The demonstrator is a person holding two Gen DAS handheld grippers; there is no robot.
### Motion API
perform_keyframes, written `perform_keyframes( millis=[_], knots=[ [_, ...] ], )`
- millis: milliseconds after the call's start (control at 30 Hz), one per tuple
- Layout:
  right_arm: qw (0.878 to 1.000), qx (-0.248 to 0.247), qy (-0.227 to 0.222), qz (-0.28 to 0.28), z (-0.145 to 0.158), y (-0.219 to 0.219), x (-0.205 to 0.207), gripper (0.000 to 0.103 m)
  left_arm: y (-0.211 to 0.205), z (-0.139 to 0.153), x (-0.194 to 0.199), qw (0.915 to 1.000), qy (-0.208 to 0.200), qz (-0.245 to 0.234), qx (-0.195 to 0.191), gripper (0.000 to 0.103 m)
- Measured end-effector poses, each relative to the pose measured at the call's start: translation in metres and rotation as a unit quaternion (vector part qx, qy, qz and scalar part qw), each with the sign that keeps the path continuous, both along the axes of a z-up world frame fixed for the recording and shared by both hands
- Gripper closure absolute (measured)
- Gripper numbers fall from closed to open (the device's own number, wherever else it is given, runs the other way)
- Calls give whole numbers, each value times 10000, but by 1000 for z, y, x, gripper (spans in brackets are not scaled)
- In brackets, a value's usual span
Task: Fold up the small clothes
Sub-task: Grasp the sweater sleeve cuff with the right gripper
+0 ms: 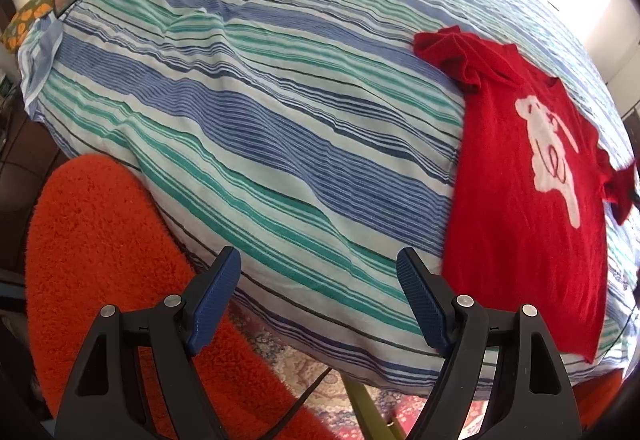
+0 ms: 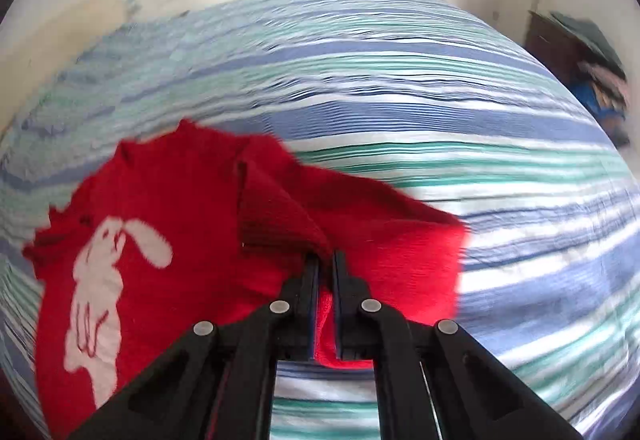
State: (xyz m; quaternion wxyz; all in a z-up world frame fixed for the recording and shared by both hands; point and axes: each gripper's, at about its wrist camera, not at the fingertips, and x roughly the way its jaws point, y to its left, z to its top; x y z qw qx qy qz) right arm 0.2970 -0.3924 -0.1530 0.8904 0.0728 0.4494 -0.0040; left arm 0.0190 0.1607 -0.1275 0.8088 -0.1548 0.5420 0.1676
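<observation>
The red sweater (image 2: 168,208) is lying on the striped bed (image 2: 400,112), toward its right near edge; the right gripper (image 2: 326,260) is pinching what looks like its blurred sleeve; the left gripper (image 1: 318,268) is hanging wide open, holding nothing, over the near bed edge by the orange rug (image 1: 100,240).

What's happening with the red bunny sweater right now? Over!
Right gripper shut on the red sweater, pinching its sleeve. Left gripper open, empty, at the striped bed's edge. Sweater lies flat, not folded. Nothing in the way.
</observation>
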Motion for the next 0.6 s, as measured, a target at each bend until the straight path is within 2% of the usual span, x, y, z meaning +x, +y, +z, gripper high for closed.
perform_keyframes(
  millis=[100,167,267,333,400,467,533,600],
  knots=[
    [9914,510,-155,-1196,9,-96,-52,97,-4,-4,2,9999,75,-105,-5,21],
    [9815,578,78,-1825,-6,-157,-83,95,-8,-6,5,9997,120,-195,26,21],
    [9652,857,580,-2402,-37,-220,-118,82,-13,-6,6,9994,166,-283,123,21],
    [9543,1453,526,-2556,-46,-241,-138,80,-14,-4,6,9994,143,-277,173,21],
    [9451,2077,299,-2503,-49,-249,-148,62,-13,-4,6,9994,156,-250,187,21],
    [9350,2582,67,-2429,-50,-253,-149,54,-13,-5,7,9993,203,-249,194,21],
    [9248,2872,23,-2494,-57,-256,-142,54,-15,-4,8,9992,221,-266,223,21],
    [9126,3077,227,-2684,-75,-264,-134,54,-17,-4,8,9990,226,-292,268,21]
  ],
)
